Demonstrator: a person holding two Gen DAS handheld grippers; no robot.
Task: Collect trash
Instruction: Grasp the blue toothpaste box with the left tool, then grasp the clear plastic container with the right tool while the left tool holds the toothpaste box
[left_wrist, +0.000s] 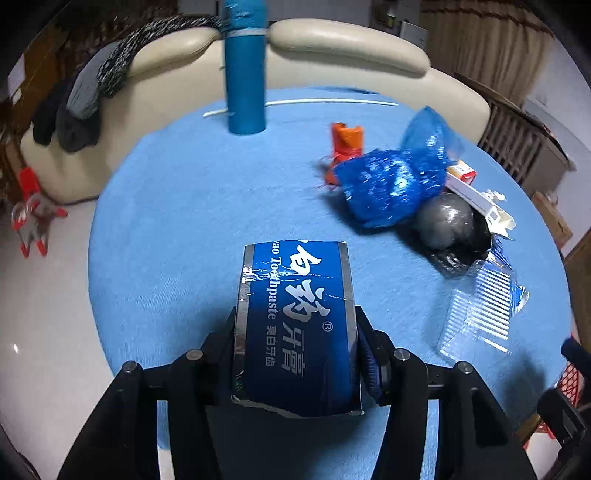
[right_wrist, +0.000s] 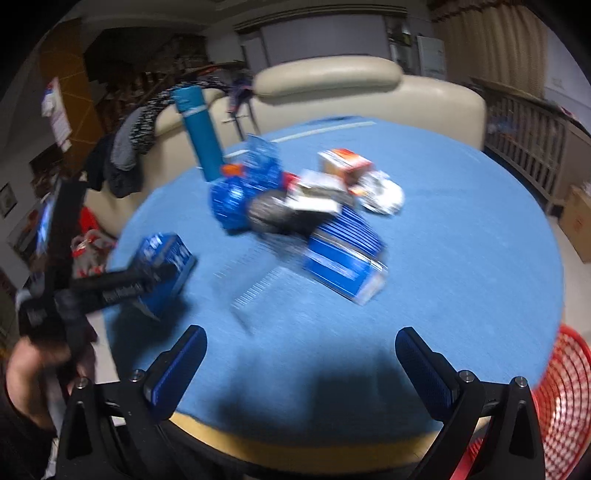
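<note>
Clearly, the left gripper (left_wrist: 295, 354) has its jaws pinching a dark blue toothpaste box (left_wrist: 295, 325), one jaw pressed on each long side face. The box's long axis runs along the fingers, pointing away from the left wrist camera toward the far side of the round blue worktop (left_wrist: 184, 206), and its printed top face looks up at the lens. Its near end is ragged and partly sunk between the black finger frames, so that end cannot be read. From the right wrist view the same box (right_wrist: 166, 266) sits at the left edge of the worktop, held low over the cloth; whether it touches the cloth is not clear. The right gripper (right_wrist: 301, 365) has its jaws spread wide with nothing between them, above the near rim of the worktop. Well apart from the held box lies a heap of trash: a crumpled blue plastic bag (left_wrist: 391, 181), an orange scrap (left_wrist: 345, 142) behind it, a grey ball-like wad (left_wrist: 447, 219) on black film, a small white and orange carton (left_wrist: 461, 175), and a ribbed clear plastic tray (left_wrist: 480, 306) nearer the camera. In the right wrist view this heap is smeared by blur and its pieces are hard to separate. A tall teal cylinder (left_wrist: 245, 74) stands upright at the far edge, its top cut off. A red mesh basket (right_wrist: 554, 398) is cropped at the lower right.
</note>
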